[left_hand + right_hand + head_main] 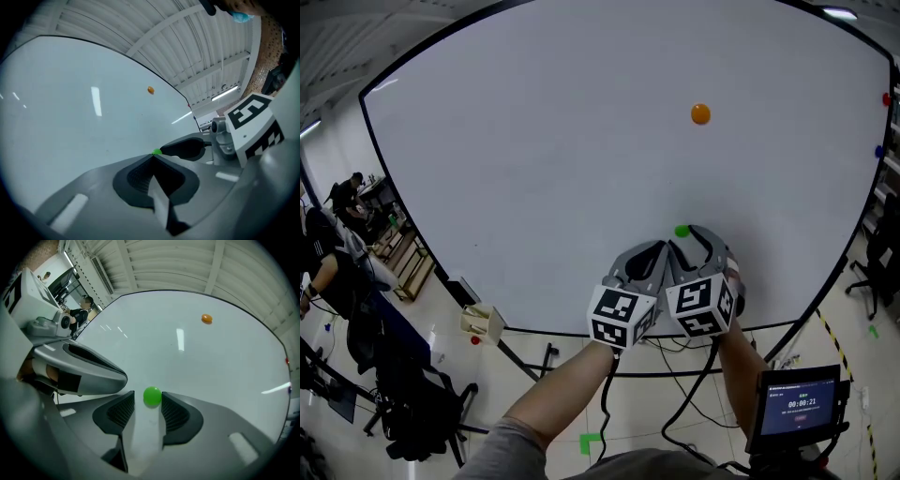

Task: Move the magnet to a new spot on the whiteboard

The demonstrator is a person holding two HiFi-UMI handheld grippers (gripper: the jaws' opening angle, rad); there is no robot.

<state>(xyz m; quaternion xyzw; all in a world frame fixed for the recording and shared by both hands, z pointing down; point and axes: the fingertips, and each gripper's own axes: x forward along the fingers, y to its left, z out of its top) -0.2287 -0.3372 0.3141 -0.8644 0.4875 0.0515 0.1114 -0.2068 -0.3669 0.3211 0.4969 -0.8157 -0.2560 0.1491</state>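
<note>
- We see a broad whiteboard (pixel 534 141), glossy and white inside a thin dark frame. Its surface mirrors the ceiling lights as pale streaks.
- The green magnet (pixel 152 396) is a small, smooth, rounded button. It sits on the lower part of the board, right of the middle and not far above the bottom edge.
- The right gripper (pixel 148 398) points at the board with its fingers held apart, one on each side of the green magnet. A sliver of white board shows between the magnet and the left-hand finger, so we see no squeeze on it.
- Its pads (pixel 174 412) are dark and finely ribbed, set in smooth grey curved shells.
- The left gripper (pixel 153 158) is just beside the right one. Its ribbed dark pads are pressed together to a point with nothing between them, and the magnet peeks out just past that tip.
- Both grippers carry white cubes (pixel 622 315) printed with black square markers.
- An orange magnet (pixel 700 113), also round and smooth, sits in the upper right part of the board, well apart from the green one.
- A red magnet (pixel 886 98) and a blue magnet (pixel 878 151) cling near the right edge.
</note>
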